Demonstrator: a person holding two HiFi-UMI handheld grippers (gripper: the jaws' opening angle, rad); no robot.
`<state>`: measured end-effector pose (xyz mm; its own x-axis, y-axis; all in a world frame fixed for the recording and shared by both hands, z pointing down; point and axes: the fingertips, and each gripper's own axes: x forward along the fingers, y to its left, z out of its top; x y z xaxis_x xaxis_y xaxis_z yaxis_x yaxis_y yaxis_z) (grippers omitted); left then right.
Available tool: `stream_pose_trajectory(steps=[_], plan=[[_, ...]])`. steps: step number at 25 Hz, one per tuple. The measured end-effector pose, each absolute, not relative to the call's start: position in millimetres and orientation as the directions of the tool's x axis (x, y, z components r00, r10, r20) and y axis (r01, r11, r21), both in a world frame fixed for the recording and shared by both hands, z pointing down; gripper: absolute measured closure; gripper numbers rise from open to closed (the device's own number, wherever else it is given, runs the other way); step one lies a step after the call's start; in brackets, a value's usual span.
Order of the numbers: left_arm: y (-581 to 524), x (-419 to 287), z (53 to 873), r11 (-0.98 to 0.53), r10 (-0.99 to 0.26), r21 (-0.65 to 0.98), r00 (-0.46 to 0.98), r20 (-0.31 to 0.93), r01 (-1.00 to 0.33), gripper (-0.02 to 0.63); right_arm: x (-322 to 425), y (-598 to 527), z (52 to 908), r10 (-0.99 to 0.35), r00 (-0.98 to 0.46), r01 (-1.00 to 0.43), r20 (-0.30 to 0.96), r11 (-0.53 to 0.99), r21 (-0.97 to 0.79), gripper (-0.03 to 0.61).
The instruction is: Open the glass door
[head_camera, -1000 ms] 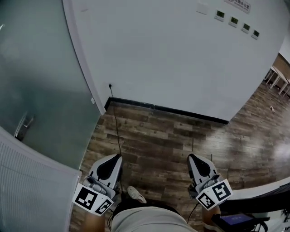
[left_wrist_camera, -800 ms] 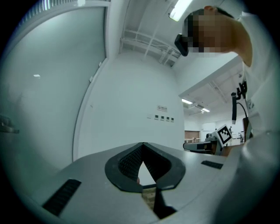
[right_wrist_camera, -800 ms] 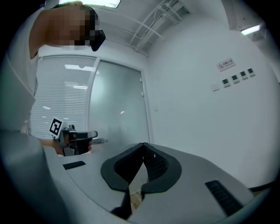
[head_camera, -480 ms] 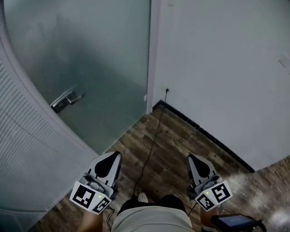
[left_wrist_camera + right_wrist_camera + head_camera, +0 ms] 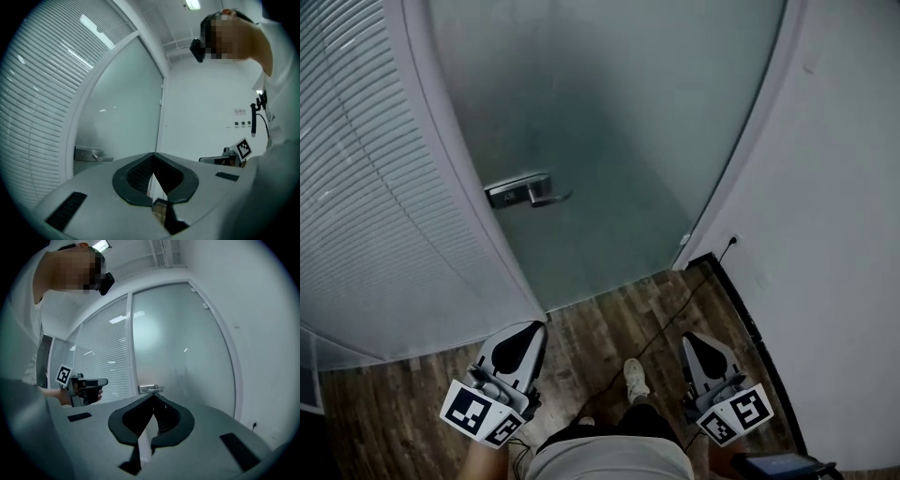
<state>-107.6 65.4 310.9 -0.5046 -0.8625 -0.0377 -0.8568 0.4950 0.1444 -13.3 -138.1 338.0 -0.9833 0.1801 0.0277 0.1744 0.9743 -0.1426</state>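
The frosted glass door [image 5: 609,122] fills the middle of the head view, shut in its white frame. Its metal lever handle [image 5: 525,192] sits at the door's left side, and shows again as the handle [image 5: 89,153] and the handle [image 5: 150,389] in the two gripper views. My left gripper [image 5: 534,326] is held low, pointing at the door's bottom left corner, well short of the handle. Its jaws meet at the tips with nothing between them. My right gripper [image 5: 688,338] is held beside it on the right, also shut and empty, apart from the door.
A glass panel with white blinds [image 5: 366,187] stands left of the door. A white wall [image 5: 844,234] with a socket [image 5: 733,240] and a dark cable runs along the right. Wooden floor [image 5: 591,328] lies under the grippers, and my shoe [image 5: 635,380] shows between them.
The view has swung to the left: the glass door and its handle came from the left edge to the middle. Both grippers, still shut, now face the door instead of the white wall.
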Motion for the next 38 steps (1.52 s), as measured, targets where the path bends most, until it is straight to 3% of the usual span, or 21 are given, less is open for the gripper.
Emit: stream_pose_trajectory(steps=[13,20,27,38], plan=[[22,-219,302,0.778,-0.609,0.157,-0.792,-0.045,-0.608,0.614,-203,-234,340,0.484,-0.875,0.476,0.020,0.867,-0.147,0.577],[26,-227,301,0.848,-0.516,0.129,-0.856,-0.015,-0.514,0.614,-253,-237,347,0.573,-0.819,0.562,0.029,0.811,-0.163,0.577],[28,-240,308,0.855,-0.512,0.104,-0.859,0.013,-0.508,0.614,-289,-207,343,0.659,-0.751,0.656,0.047,0.752,-0.071,0.577],[65,-288,317,0.812,-0.582,0.068,-0.813,0.020,-0.580,0.614,-339,-149,338,0.634,-0.768,0.635,0.093,0.772,-0.024,0.577]])
